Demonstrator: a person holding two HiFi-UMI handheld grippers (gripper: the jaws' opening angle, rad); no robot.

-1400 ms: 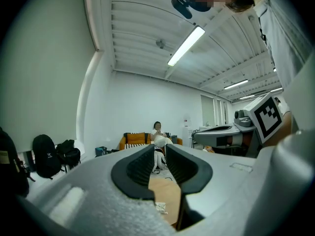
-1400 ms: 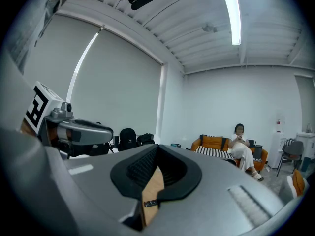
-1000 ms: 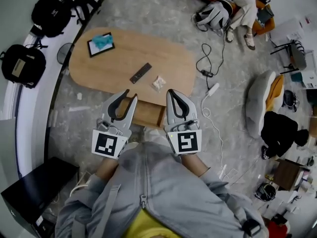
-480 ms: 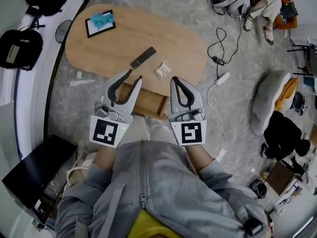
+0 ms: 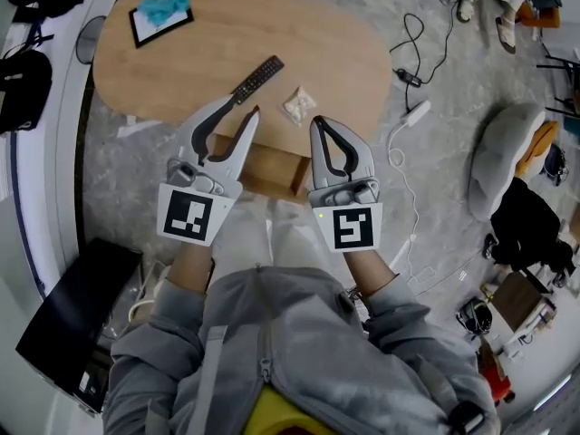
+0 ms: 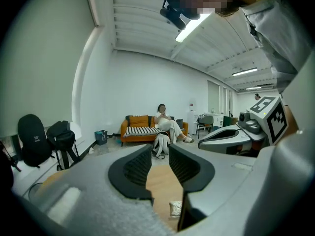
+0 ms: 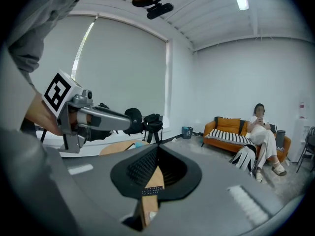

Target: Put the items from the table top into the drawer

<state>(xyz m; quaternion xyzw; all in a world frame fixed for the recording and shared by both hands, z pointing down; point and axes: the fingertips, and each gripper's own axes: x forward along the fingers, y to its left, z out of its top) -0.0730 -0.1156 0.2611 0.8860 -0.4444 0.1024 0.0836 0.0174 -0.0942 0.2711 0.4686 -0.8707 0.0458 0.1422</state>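
Shows the left gripper [image 6: 159,154] with jaws partly apart, having just been opening, gripping nothing; through the gap, only the bare wooden table [image 6: 158,181] and 1 small pale packet [image 6: 175,208]. Shows the right gripper [image 7: 157,151] with jaws closed tip to tip, a thin slit behind the tips, likewise empty. Counts 2 grippers side by side at the table's near edge. Counts 3 things on top: the packet, 1 black remote [image 5: 256,79] near it, and 1 dark flat board [image 5: 160,14] at the far end with something teal on it. Places 1 wooden drawer [image 5: 267,172] pulled out under the near edge, largely hidden behind the grippers. Cannot make out the drawer's inside, nor what the teal thing is.
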